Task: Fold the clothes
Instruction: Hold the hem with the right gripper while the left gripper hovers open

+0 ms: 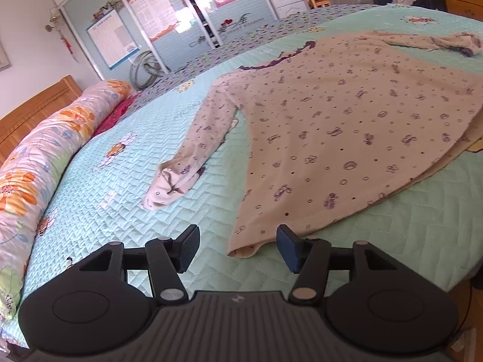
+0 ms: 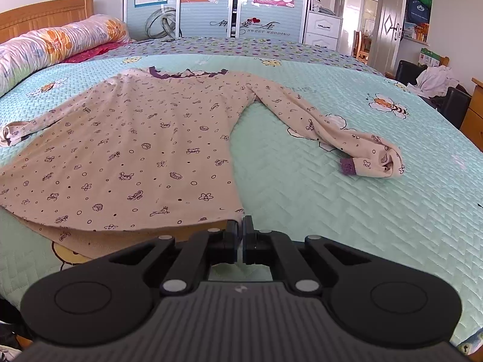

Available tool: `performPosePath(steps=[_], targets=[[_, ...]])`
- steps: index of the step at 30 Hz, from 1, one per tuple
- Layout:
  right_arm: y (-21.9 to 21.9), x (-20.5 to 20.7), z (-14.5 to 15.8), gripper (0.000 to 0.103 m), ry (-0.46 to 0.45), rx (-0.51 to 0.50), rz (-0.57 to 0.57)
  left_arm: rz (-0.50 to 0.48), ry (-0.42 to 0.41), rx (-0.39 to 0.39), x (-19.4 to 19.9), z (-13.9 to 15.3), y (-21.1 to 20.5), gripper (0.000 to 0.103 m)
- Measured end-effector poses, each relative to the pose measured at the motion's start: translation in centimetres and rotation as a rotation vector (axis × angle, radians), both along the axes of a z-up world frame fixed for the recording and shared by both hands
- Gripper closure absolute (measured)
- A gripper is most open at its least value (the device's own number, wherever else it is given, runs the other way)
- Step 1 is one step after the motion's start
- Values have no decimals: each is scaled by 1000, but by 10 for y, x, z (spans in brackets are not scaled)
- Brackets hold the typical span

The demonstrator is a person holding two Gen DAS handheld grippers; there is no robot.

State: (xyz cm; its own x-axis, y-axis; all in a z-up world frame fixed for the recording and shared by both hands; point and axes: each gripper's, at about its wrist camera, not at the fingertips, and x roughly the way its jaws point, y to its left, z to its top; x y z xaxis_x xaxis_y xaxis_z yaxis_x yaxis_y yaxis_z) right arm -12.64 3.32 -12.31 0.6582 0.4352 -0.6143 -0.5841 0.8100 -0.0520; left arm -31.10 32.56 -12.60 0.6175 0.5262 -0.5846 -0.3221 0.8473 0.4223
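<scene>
My right gripper [image 2: 243,238] has its fingers pinched together on the near right corner of the shirt's bottom edge. A thin bit of cloth sits between the fingers. My left gripper [image 1: 238,249] has its fingers wide apart, and the other bottom corner lies just past the tips, a bit toward the right finger. Nothing is in them.

The shirt [image 2: 135,150] lies spread flat on the bed [image 2: 302,196], not folded. Its bottom edge is right at my fingers. Its purple neck [image 2: 181,74] is at the far end, so its long way runs straight out from the fingers toward the cupboard. One sleeve [image 2: 332,129] bends out past my right fingers, and its cuff is bunched up. The other sleeve [image 1: 193,147] lies out past my left fingers.

I think the job now is getting both bottom corners held. To do it well, I would slide the left fingers around the corner and close on both layers. Then both sides can lift evenly, so the cloth does not twist.
</scene>
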Motion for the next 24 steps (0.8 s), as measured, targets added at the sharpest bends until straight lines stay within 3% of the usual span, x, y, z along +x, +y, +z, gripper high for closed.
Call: performPosePath(steps=[6,10,12,15,18,21,24], targets=[[-2,4,10,102,-2,45,-18,-81,10,1,10,-1,-17,43],[-5,8,17,102,12,71,-25,-160,-46,-107,17,7,-37,43],[-5,7,18,102,16,78,-26,-213,-61,-125,29,8,-57,43],[-4,5,17,102,21,86,-23,-290,-57,-95,53,-1,-87,43],[-5,4,20,102,14,89,-19,-290,-38,-70,71,-11,-100,43],[-9,6,23,102,18,104,-30,-327,-50,-114,65,-8,-103,43],[-10,9,22,102,25,111,-31,-352,-34,-65,67,-8,-114,42]])
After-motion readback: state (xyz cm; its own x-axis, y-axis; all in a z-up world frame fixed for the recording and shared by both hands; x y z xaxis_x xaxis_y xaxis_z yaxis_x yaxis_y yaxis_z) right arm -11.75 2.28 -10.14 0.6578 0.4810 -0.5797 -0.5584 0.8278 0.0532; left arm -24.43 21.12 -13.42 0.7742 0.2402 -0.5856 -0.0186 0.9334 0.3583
